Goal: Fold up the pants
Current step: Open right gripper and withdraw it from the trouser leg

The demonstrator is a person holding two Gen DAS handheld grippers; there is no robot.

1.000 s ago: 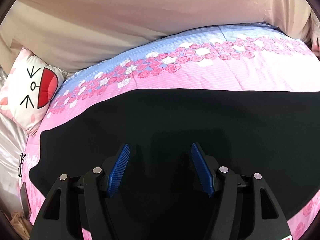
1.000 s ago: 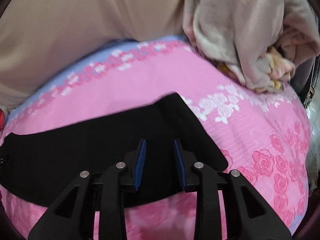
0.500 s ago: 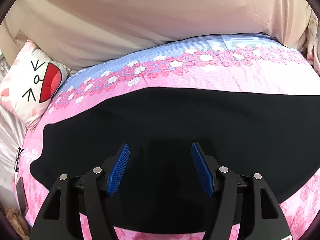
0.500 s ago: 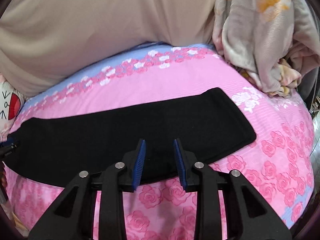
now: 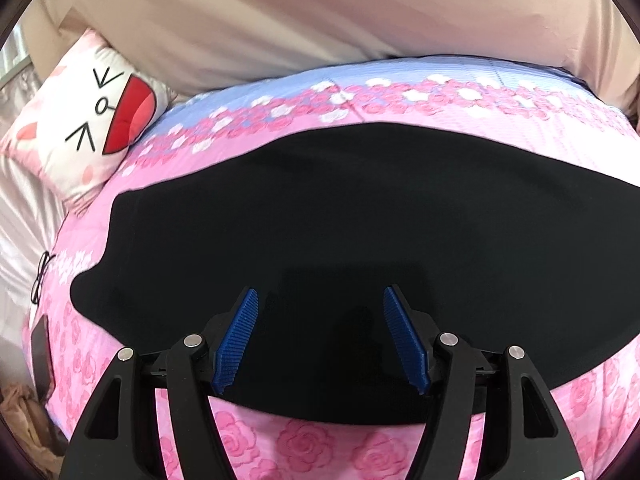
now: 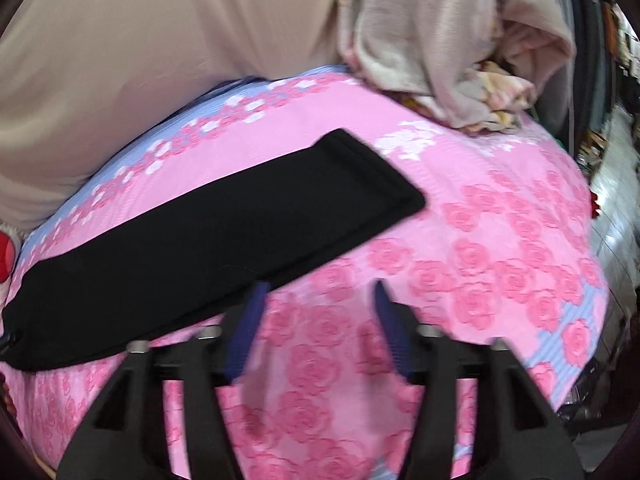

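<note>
Black pants [image 5: 360, 232] lie flat as one long folded strip across a pink rose-print bedspread [image 5: 304, 444]. My left gripper [image 5: 320, 300] is open and empty, hovering over the near edge of the pants at their wide end. In the right wrist view the pants [image 6: 208, 232] stretch from the lower left to a hemmed leg end at centre. My right gripper [image 6: 318, 292] is open and empty over the bare bedspread [image 6: 500, 248], just right of the near edge of the pants.
A white cartoon-face pillow [image 5: 88, 128] lies at the bed's left. A beige sheet [image 5: 320, 20] rises behind the bed. A crumpled floral blanket [image 6: 448, 40] is heaped at the far right. A dark phone-like object [image 5: 42, 356] and glasses [image 5: 40, 280] lie at the left edge.
Both grippers have pulled back from the pants. The right gripper has opened wider and swung right, off the cloth and over bare bedspread. The pants lie still.
</note>
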